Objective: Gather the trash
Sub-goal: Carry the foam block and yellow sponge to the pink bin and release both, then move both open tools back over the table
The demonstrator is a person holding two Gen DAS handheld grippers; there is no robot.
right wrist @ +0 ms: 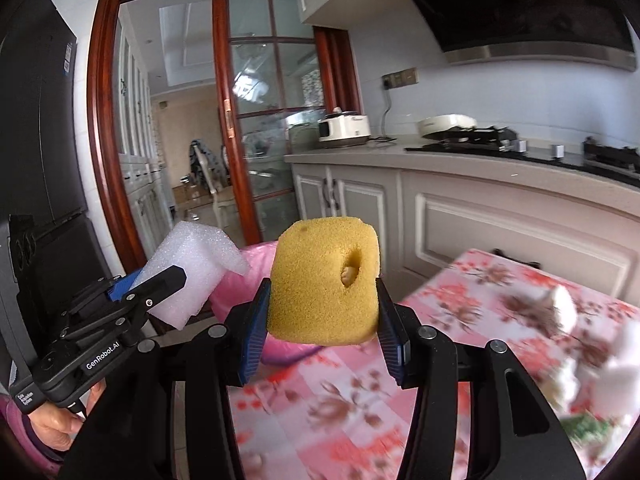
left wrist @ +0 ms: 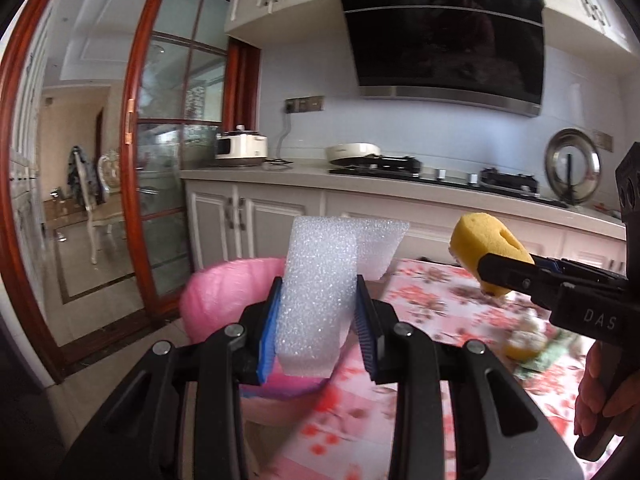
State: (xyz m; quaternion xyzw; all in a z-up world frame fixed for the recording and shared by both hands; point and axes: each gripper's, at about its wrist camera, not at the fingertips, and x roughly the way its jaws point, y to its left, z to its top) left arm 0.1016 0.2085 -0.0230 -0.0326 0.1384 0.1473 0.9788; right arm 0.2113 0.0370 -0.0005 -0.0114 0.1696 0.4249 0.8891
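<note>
Left gripper (left wrist: 318, 308) jaws clenched on a white foam block (left wrist: 316, 280), held up just above a pink-lined bin (left wrist: 212, 292). Right gripper (right wrist: 322, 308) jaws grasping a yellow sponge (right wrist: 324, 280), over the floral worktop (right wrist: 440, 320) edge, beside the bin.

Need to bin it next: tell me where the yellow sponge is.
The yellow sponge is clamped in the right gripper, held above the floral tablecloth, right of the white foam.
</note>
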